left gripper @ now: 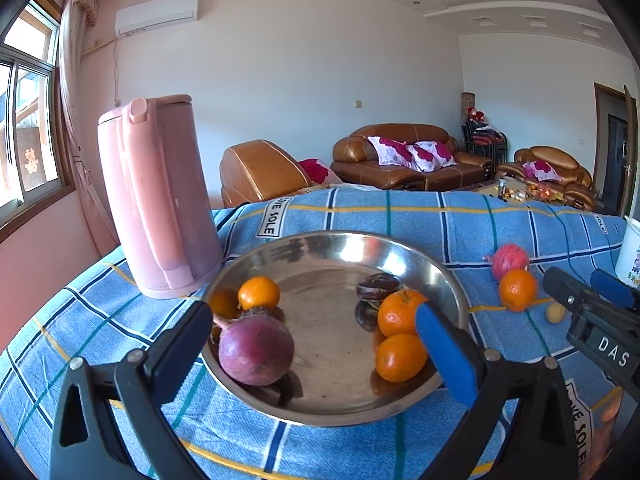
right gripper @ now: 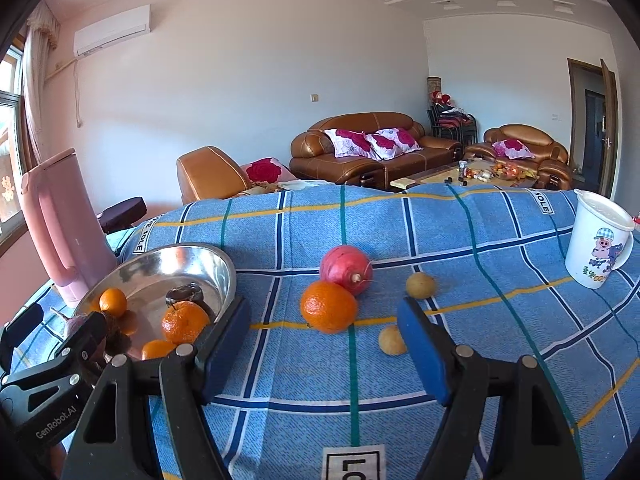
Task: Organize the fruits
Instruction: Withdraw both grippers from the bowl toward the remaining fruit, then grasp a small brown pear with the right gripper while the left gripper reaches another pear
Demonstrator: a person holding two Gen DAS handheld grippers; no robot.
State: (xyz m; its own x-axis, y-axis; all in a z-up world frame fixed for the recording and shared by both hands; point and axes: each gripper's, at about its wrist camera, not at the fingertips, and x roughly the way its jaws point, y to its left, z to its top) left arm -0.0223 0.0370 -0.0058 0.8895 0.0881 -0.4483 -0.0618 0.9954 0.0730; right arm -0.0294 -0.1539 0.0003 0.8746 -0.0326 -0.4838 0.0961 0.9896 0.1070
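Lying loose on the checked cloth, an orange touches a pink fruit at its 1 o'clock; the right gripper, spread and empty, could nudge either rolling, away from the steel bowl at 9 o'clock, where the left gripper hangs open.

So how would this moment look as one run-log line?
left gripper: open, over bowl | right gripper: open, empty | orange: on cloth

Home living room: brown leather sofas with floral cushions at 12 o'clock, wall air conditioner at 11, curtained window at 9, doorway at 2.
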